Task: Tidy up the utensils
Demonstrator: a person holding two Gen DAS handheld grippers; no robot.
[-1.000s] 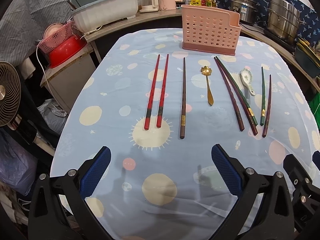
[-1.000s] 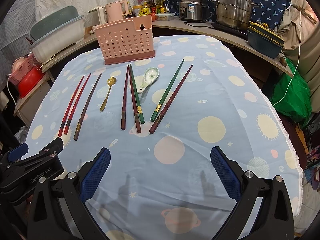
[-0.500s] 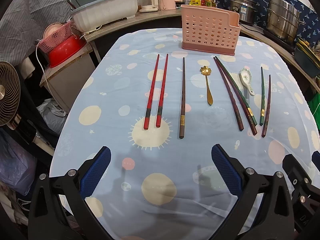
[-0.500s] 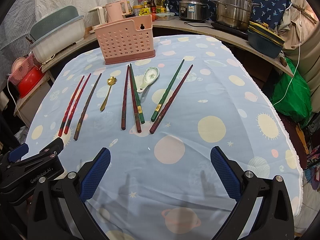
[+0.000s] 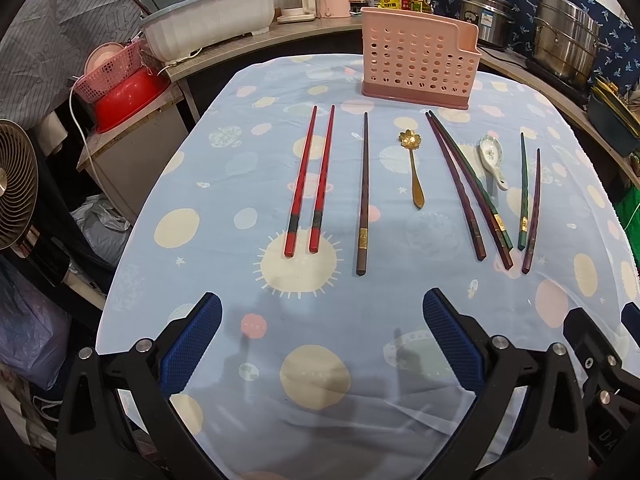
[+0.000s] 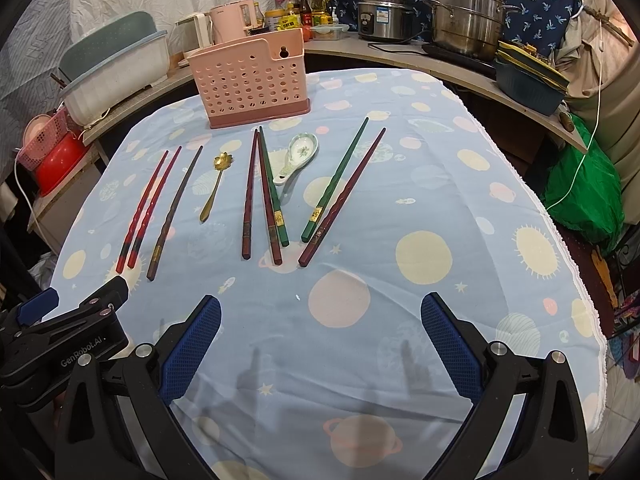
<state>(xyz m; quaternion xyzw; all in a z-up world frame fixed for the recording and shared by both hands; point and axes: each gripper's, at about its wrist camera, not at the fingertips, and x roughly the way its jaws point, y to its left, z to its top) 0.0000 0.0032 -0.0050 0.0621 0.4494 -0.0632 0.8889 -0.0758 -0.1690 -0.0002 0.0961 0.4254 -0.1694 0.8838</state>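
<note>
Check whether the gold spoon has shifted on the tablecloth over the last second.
No. The gold spoon lies in the same spot, between the single brown chopstick and the dark red chopsticks, in front of the pink basket.

Both cameras sat low over the near edge of the table, each looking forward between its own spread fingers toward the pink basket at the far end. The left view stood further left, catching the fan; the right view took in the green bag. Both shared the row of utensils, well ahead of them, and the counter behind.
</note>
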